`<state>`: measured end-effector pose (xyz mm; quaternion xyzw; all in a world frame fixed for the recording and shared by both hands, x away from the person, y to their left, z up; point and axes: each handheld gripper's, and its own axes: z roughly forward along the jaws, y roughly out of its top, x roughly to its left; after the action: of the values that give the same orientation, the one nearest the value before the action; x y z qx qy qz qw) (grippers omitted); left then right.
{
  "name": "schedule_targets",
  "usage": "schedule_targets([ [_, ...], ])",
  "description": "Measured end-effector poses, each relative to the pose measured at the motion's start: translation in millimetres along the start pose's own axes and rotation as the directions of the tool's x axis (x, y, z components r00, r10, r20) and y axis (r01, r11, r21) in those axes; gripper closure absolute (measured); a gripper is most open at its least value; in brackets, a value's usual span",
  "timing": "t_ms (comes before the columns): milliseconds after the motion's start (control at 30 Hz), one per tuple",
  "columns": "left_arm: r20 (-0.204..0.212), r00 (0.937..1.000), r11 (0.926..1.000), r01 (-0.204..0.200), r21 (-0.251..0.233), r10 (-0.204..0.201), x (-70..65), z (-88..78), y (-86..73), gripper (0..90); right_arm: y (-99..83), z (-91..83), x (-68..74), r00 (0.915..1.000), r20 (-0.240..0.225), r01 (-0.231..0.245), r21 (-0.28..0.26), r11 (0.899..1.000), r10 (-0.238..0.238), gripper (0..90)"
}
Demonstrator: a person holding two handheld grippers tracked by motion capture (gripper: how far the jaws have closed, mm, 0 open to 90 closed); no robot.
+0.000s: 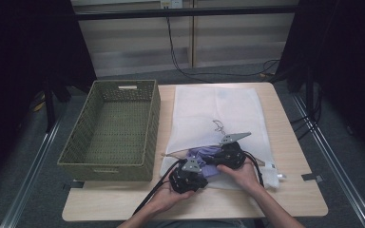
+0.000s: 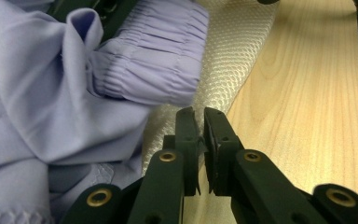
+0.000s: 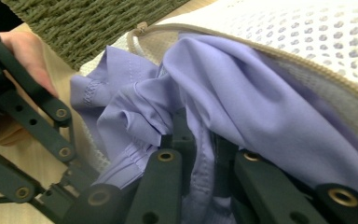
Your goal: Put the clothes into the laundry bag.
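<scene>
Where the white mesh laundry bag lies flat on the wooden table, its open zippered mouth faces the person, and a lilac garment sits bunched in that mouth, partly inside the bag. The left gripper has its jaws pressed together on the thin edge of the bag's mesh, with the garment's gathered cuff just beside and above the tips. The right gripper has its jaws buried in the lilac cloth and closed on a fold of it, under the bag's raised zipper edge. A woven green basket stands on the table, to the left of the bag and touching its edge.
</scene>
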<state>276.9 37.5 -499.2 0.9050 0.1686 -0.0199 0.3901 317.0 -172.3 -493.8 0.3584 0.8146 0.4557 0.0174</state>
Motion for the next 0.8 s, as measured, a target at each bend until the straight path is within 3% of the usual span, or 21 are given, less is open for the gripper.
schedule_targets([
  [667, 0.008, 0.9997, 0.9997, 0.023, -0.009, -0.023, 0.9, 0.1, -1.0, 85.3, 6.1, 9.1, -13.3, 0.9982, 0.058, -0.017, -0.019, 1.0, 0.018, 84.6],
  [700, 0.007, 0.9998, 0.9998, 0.02, -0.007, -0.02, 0.7, 0.1, -0.8, 85.3, 6.3, 9.2, -13.9, 0.9982, 0.057, -0.019, -0.018, 1.0, 0.02, 84.6],
  [733, 0.004, 0.9999, 0.9999, -0.01, 0.009, 0.01, 2.2, -0.8, -0.8, 85.3, 6.4, 9.4, -14.3, 0.9977, 0.065, -0.019, -0.023, 1.0, 0.021, 84.5],
  [800, 0.002, 1.0, 1.0, -0.005, -0.001, 0.005, 1.1, -0.1, -0.7, 85.3, 6.4, 10.3, -16.1, 0.9962, 0.085, -0.017, -0.04, 0.999, 0.02, 84.3],
])
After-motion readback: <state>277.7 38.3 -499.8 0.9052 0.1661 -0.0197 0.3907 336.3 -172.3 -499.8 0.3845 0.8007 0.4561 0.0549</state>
